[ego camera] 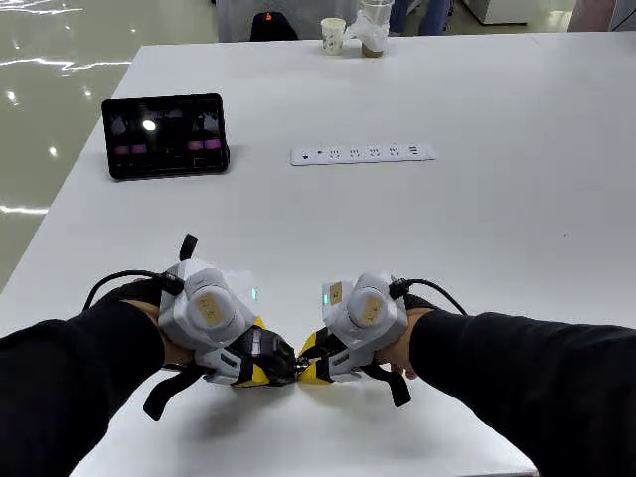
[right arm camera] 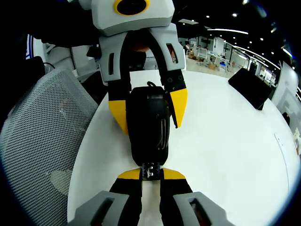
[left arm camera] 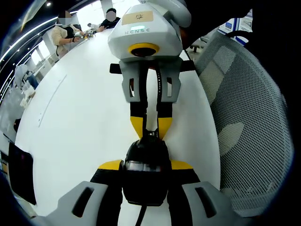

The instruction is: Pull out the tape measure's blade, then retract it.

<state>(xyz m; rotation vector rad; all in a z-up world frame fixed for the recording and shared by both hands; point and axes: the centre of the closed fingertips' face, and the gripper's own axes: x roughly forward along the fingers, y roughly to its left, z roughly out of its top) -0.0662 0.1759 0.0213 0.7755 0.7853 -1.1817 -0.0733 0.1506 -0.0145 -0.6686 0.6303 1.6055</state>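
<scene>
Tape measure point(ego camera: 270, 356) sits at lower centre of the head view on the table point(ego camera: 477, 229), its black case clamped between the jaws of the left gripper point(ego camera: 262, 364). Just right of it, the right gripper point(ego camera: 310, 371) is pinched together on the blade tip point(right arm camera: 150, 170).

- One tape measure point(right arm camera: 149, 125), black.
- Two grippers, both mine: one left gripper point(left arm camera: 146, 165) and one right gripper point(right arm camera: 151, 173). Each has two jaws, so four yellow-tipped jaws in all.
- One white desk point(ego camera: 497, 199).
- One tablet point(ego camera: 165, 135).
- One power strip point(ego camera: 363, 153).
- Two cups at the desk's far edge: one paper cup point(ego camera: 334, 35) and one clear cup point(ego camera: 375, 25).
- One mesh chair point(left arm camera: 249, 117).
- Two people point(left arm camera: 63, 36) that I can count at the desk's far end.
</scene>
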